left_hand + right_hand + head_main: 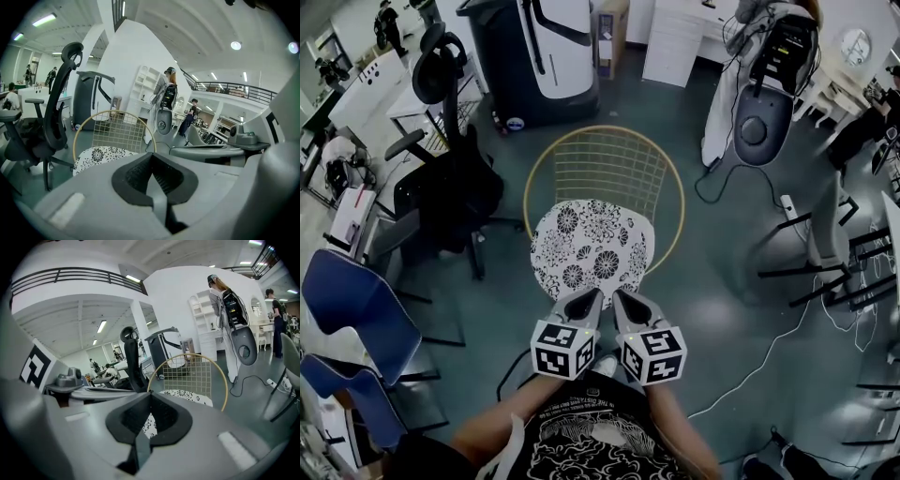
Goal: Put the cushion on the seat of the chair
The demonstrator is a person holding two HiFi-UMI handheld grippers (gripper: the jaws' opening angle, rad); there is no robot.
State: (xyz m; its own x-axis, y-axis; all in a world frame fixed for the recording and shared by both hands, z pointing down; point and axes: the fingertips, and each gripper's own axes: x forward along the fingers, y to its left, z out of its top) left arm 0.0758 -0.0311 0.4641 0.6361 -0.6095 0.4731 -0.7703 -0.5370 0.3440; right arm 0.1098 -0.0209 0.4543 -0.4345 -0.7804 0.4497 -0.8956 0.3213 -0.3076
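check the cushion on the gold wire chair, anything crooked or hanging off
Nothing stands out. The cushion lies flat on the seat of the chair, inside its gold frame, with no fold or overhang visible. The left gripper and right gripper are shut and empty, just in front of it.

Person wears a black short-sleeved T-shirt (pixel 591 436) with a white line print on the front. The left gripper (pixel 586 298) and right gripper (pixel 624 298) have smooth pale grey shells tapering toward the tips, lined with ribbed black pads (pixel 133 176). The left cube (pixel 564 349) and right cube (pixel 653 354) are white, with black square markers on each face.
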